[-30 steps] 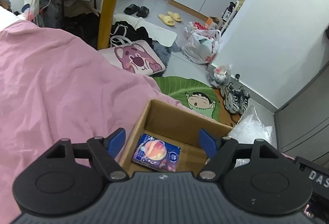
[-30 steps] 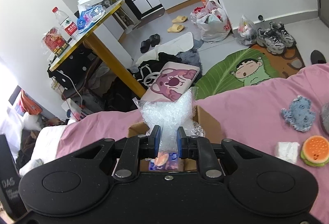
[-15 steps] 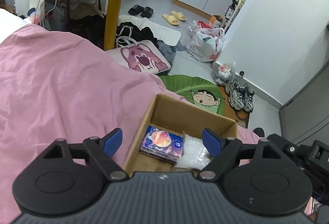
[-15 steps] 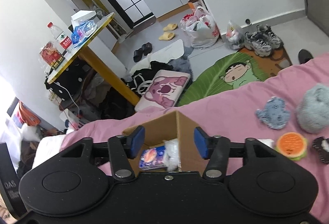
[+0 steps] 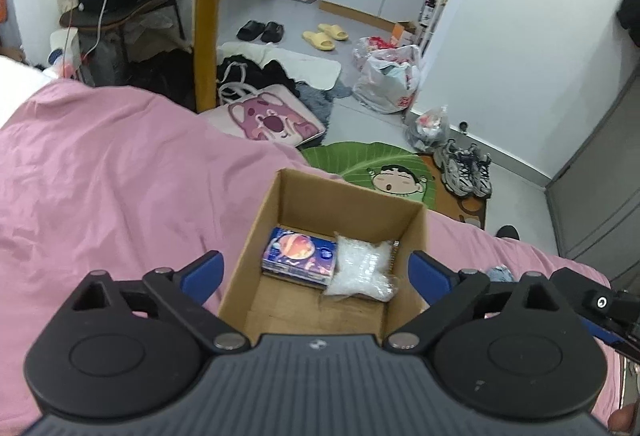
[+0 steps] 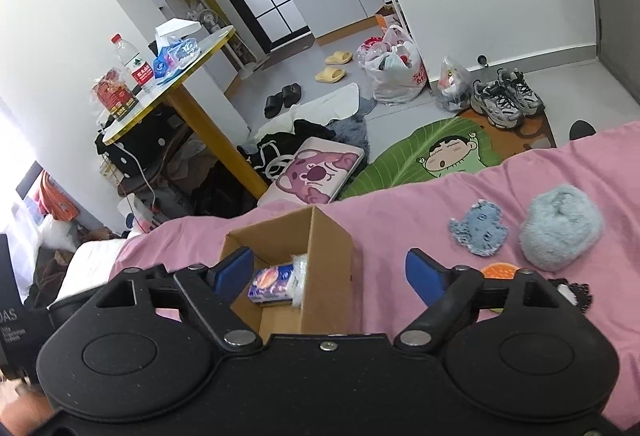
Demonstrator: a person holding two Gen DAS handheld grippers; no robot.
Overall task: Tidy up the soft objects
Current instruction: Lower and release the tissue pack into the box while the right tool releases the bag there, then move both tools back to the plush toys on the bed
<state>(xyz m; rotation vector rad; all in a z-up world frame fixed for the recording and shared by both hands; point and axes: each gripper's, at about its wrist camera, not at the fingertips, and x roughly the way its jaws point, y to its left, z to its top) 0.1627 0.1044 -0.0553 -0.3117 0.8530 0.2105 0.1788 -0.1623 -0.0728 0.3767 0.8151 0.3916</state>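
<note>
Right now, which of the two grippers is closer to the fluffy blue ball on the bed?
Right. The right gripper hangs by the cardboard box with the ball just beyond. The left gripper hangs over the box; its camera misses the ball.

Box [image 5: 344,204] is sitting on bed [image 5: 100,176]; tissue pack [image 5: 300,256] is lying inside, bubble wrap [image 5: 362,270] at its 3 o'clock.

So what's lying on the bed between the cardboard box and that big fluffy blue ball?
In the right wrist view, between the cardboard box and the fluffy blue ball lies pink bedding and a small flat blue plush.
</note>
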